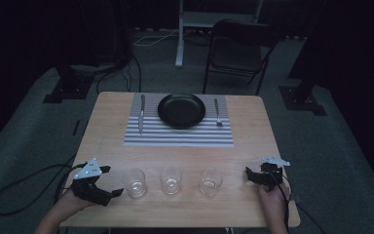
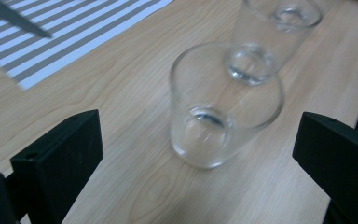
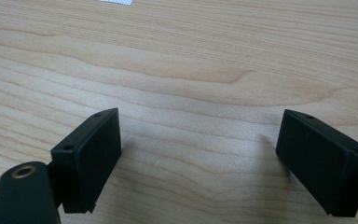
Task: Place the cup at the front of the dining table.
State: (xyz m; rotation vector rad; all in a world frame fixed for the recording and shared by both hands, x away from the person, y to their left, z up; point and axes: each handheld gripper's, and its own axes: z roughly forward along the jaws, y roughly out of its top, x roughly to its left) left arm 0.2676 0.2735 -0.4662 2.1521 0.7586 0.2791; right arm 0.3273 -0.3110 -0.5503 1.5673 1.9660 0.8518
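Three clear glasses stand in a row near the table's front edge: left glass (image 1: 135, 183), middle glass (image 1: 170, 180), right glass (image 1: 211, 181). My left gripper (image 1: 111, 181) is open at the front left, its jaws pointing at the left glass (image 2: 216, 114), which stands just ahead of them, apart from both. The middle glass (image 2: 270, 37) shows behind it. My right gripper (image 1: 248, 174) is open at the front right, low over bare wood (image 3: 186, 93), nothing between its jaws. Farther back, a striped placemat (image 1: 178, 135) carries a black plate (image 1: 181, 110), a knife (image 1: 141, 113) and a fork (image 1: 217, 113).
The wooden table (image 1: 112, 146) has bare wood between the placemat and the glasses. A folding chair (image 1: 238, 48) stands behind the table's far edge. A cable (image 1: 24, 183) trails off the table's left side from my left gripper.
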